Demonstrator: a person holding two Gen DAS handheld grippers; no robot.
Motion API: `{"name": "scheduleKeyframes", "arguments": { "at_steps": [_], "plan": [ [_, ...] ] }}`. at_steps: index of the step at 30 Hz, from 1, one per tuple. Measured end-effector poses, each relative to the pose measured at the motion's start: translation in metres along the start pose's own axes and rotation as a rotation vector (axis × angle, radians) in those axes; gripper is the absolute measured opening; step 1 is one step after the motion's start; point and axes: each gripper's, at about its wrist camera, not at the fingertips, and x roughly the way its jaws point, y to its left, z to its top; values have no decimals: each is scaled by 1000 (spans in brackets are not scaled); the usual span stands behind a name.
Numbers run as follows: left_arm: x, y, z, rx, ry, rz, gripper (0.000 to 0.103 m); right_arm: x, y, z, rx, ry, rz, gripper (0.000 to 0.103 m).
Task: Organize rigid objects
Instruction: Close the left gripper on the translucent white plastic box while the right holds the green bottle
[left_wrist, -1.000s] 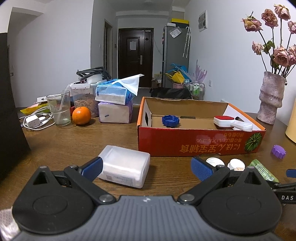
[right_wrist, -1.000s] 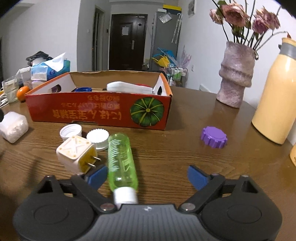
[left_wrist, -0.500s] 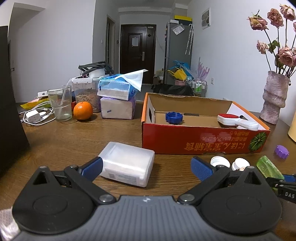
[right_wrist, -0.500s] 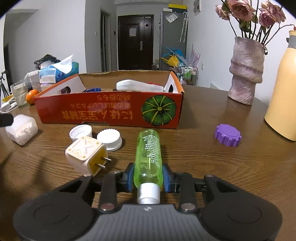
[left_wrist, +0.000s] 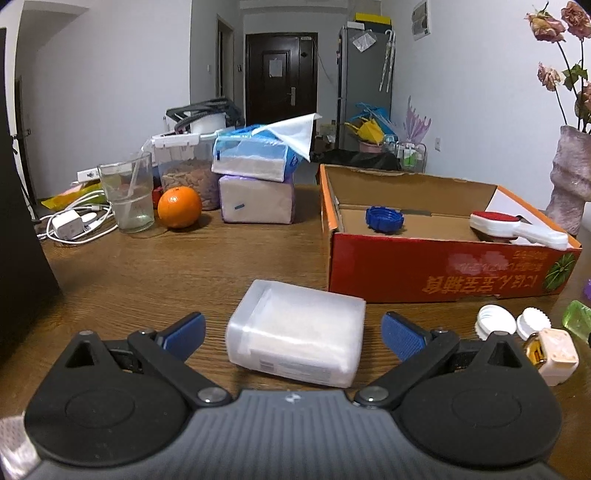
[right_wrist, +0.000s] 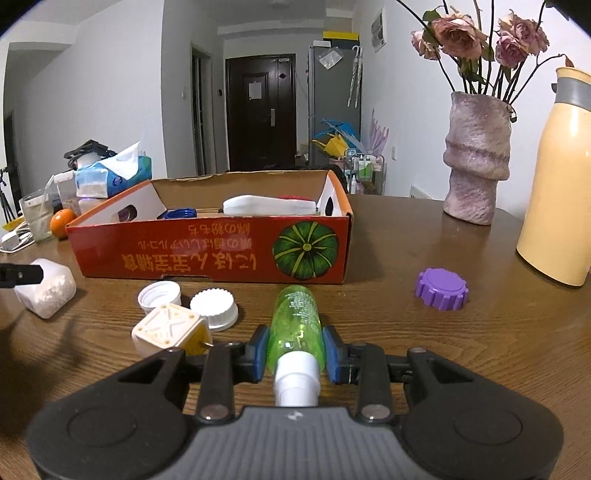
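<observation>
My left gripper is open, its blue pads either side of a translucent white plastic box lying on the wooden table. My right gripper is shut on a green bottle with a white cap, held low over the table. An orange cardboard box stands ahead; it also shows in the left wrist view and holds a blue cap and a white-and-red tool. On the table lie two white caps, a cream plug cube and a purple cap.
A vase of dried roses and a yellow flask stand at the right. At the back left are tissue packs, an orange, a glass, a food container and a white charger with cable.
My right gripper closed on the green bottle and raised it slightly. My left gripper moved to the right, so the white plastic box now sits centred between its open fingers.
</observation>
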Motion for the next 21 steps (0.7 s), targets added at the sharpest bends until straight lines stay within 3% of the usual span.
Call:
{"name": "scheduleKeyframes", "arguments": {
  "at_steps": [12, 19, 21],
  "plan": [
    [24, -8, 2, 91, 27, -16, 103, 5, 2, -1, -4, 20, -17, 30],
    [43, -6, 6, 84, 73, -43, 103, 15, -4, -1, 27, 73, -27, 30],
    [43, -5, 6, 85, 77, -61, 96, 17, -4, -2, 32, 86, -29, 30]
  ]
}}
